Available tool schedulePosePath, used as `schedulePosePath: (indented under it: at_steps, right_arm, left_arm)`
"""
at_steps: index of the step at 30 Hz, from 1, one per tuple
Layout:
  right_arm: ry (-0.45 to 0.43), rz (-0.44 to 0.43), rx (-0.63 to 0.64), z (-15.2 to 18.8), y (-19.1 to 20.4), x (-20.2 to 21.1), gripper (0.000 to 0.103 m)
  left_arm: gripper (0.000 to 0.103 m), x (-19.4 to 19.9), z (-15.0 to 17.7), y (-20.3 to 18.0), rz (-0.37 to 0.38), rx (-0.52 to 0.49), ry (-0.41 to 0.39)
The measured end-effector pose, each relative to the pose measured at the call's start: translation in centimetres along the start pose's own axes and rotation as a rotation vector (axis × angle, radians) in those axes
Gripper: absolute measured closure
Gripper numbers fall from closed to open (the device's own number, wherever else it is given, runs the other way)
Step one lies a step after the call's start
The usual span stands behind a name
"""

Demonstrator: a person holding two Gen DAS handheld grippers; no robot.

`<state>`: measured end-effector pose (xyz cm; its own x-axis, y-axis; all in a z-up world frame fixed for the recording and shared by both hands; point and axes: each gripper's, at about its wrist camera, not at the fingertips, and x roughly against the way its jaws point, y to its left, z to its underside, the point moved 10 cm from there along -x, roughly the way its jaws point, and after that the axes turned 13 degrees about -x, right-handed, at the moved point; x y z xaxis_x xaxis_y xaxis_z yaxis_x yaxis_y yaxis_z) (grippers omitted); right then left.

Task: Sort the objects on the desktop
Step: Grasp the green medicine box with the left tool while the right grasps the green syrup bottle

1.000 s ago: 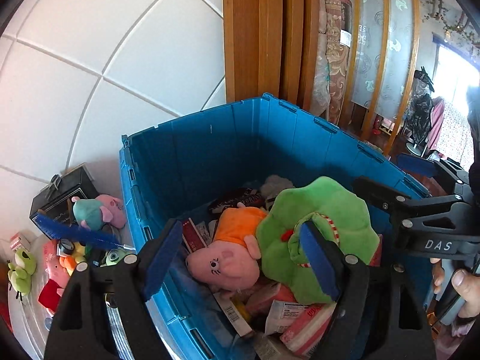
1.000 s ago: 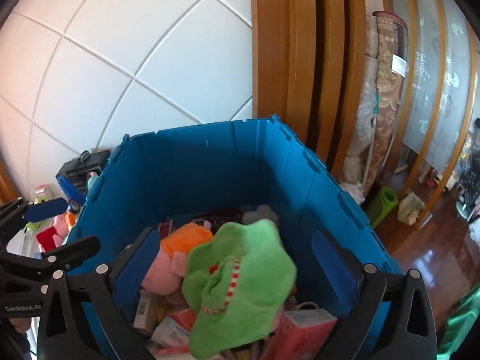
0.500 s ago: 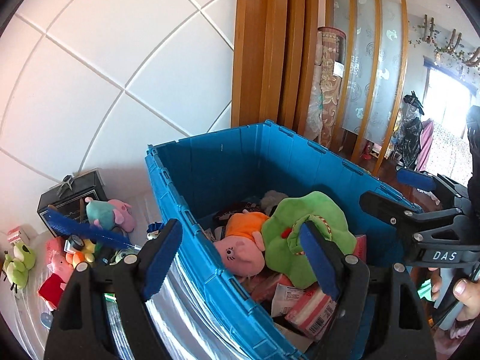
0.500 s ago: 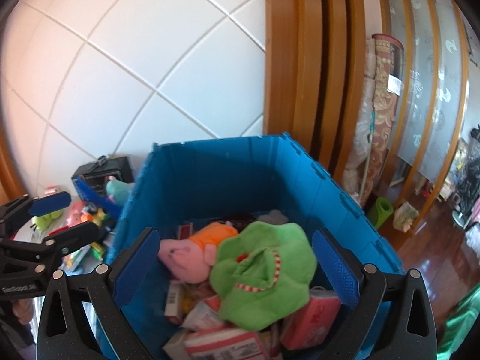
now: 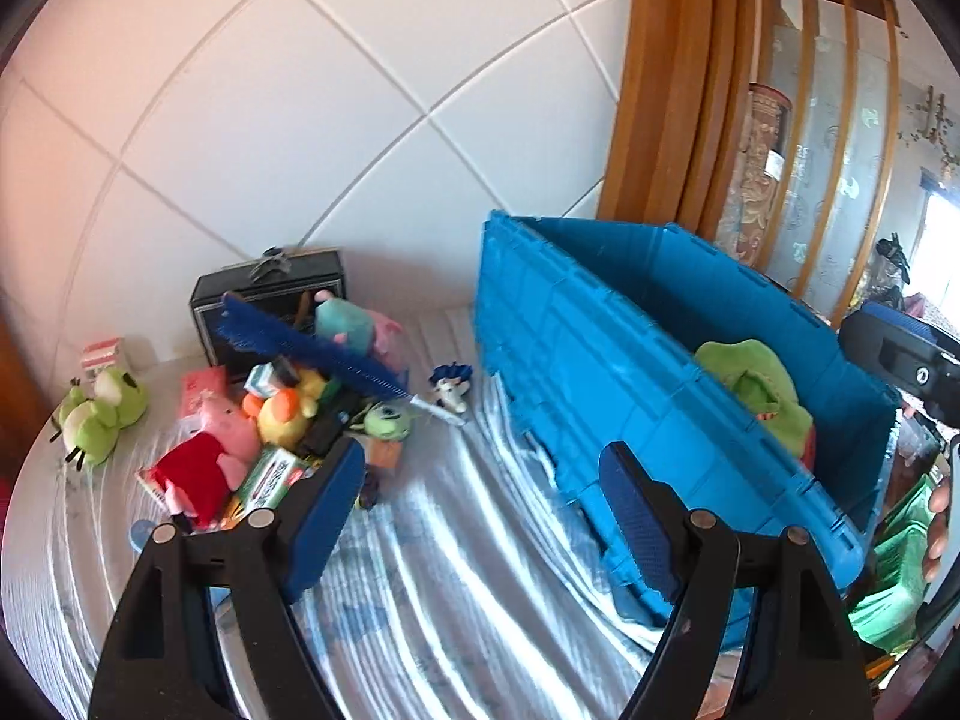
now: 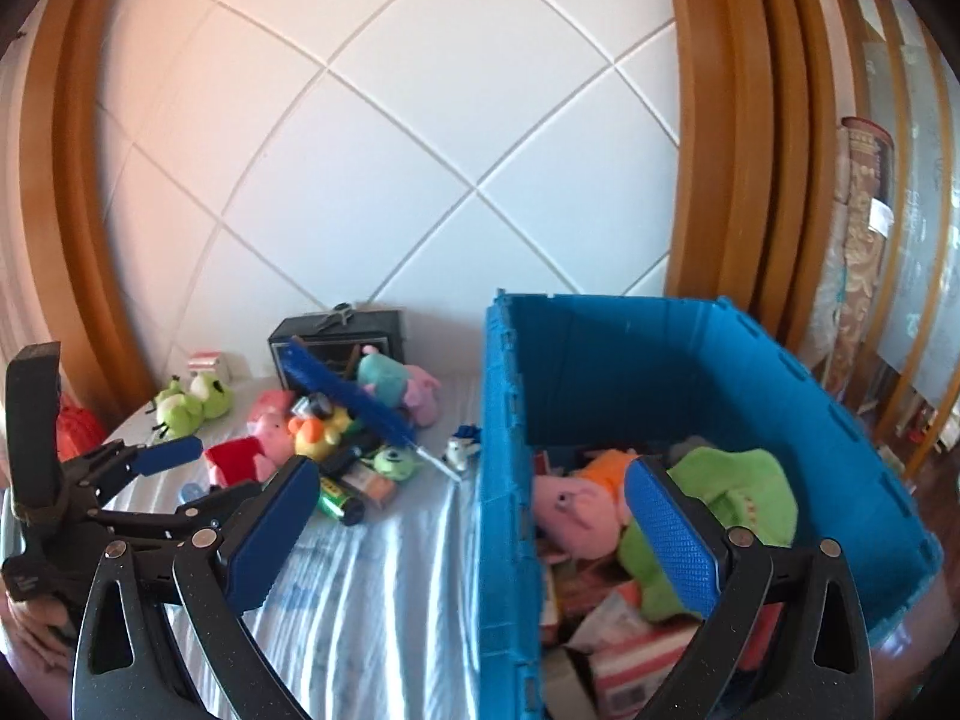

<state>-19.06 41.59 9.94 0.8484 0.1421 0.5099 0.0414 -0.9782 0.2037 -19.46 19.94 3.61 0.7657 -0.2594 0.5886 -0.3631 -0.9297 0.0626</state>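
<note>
Blue plastic fills the right of the left wrist view: the crate (image 5: 630, 372), with the toy pile (image 5: 288, 408) far left and the left gripper (image 5: 480, 516) gaping, empty, over the striped cloth (image 5: 468, 588). From the right wrist, the right gripper (image 6: 474, 534) straddles the crate wall, also wide and empty. Best approach low, singling one toy.
</note>
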Motion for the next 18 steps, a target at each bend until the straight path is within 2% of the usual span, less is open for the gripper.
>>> schedulePosePath:
  at_steps: [5, 11, 18]
  right_arm:
    - [0.074, -0.046, 0.013, 2.8, 4.3, -2.9, 0.0]
    - [0.149, -0.07, 0.014, 6.3, 7.4, -7.1, 0.0]
    - [0.276, -0.069, 0.021, 10.7, 8.6, -13.1, 0.0]
  left_arm:
    - [0.023, 0.1, 5.8, 7.6, -0.103, 0.097, 0.07]
    - [0.023, -0.3, 12.9, 15.4, -0.218, 0.199, 0.156]
    - [0.023, -3.0, 21.7, 20.8, -0.254, 0.302, 0.291]
